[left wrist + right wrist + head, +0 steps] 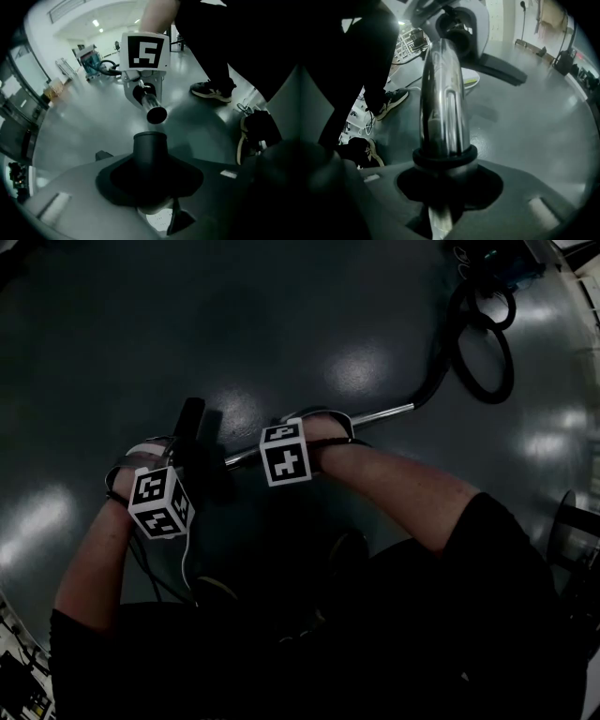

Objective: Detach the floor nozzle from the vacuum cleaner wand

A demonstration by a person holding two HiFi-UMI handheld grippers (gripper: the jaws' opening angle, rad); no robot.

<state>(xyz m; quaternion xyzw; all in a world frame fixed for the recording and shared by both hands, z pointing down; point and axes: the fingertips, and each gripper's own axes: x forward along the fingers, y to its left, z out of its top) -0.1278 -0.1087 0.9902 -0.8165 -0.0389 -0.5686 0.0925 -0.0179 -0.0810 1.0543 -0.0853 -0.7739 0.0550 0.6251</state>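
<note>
Left gripper (150,185) clamps the floor nozzle (150,145) by its black neck, right gripper (440,187) grips the chrome wand (443,93), whose open end sits just clear of that neck. A coiled hose (487,362) lies beyond, and a shoe (212,90) stands close by.

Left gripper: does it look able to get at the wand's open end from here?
Probably not yet. The wand end sits just ahead with nothing between them, but the left gripper is shut on the nozzle neck, and the right gripper holds the wand end from just behind.
</note>
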